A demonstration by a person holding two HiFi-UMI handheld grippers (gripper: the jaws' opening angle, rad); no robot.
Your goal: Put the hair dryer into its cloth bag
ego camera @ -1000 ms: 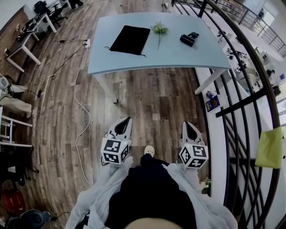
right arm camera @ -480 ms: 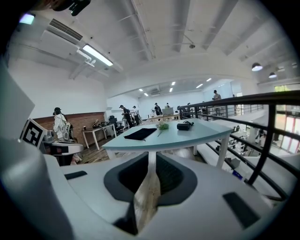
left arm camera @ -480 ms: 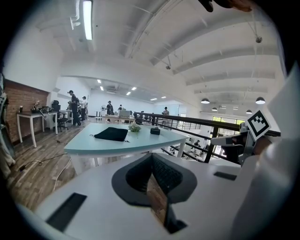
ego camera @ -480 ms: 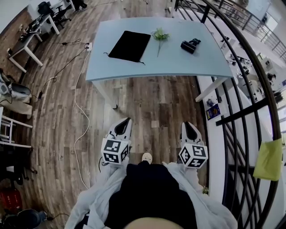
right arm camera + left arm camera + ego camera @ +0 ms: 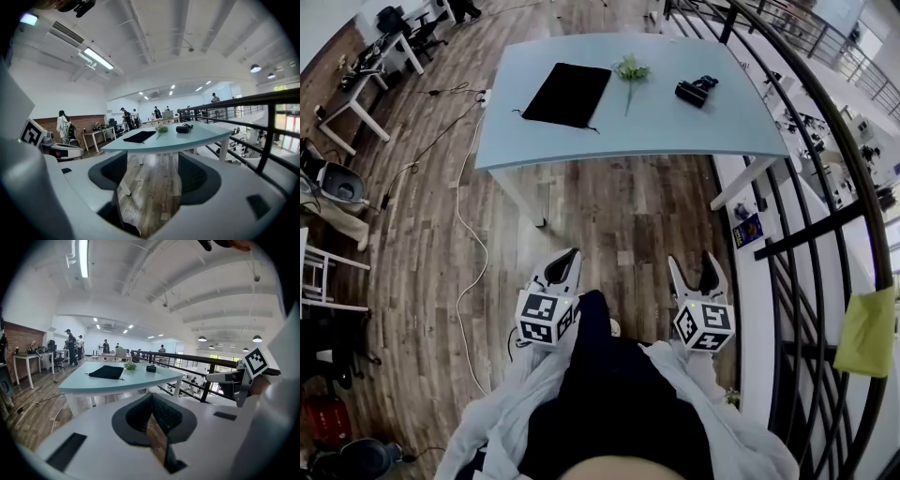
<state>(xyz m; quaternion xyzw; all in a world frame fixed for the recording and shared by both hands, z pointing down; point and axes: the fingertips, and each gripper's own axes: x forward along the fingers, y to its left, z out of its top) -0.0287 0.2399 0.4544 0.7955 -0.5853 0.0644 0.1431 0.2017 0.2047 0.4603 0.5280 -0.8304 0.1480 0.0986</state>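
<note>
Cloth bag (image 5: 567, 94) on blue table (image 5: 675, 131), wood floor (image 5: 609, 216)

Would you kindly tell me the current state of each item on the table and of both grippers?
cloth bag: lying flat on the table, apparently empty.
hair dryer: lying on the table, outside the bag.
green sprig: lying between bag and dryer.
left gripper: shut, empty.
right gripper: open, jaws have just been opening, nothing between them.
</note>
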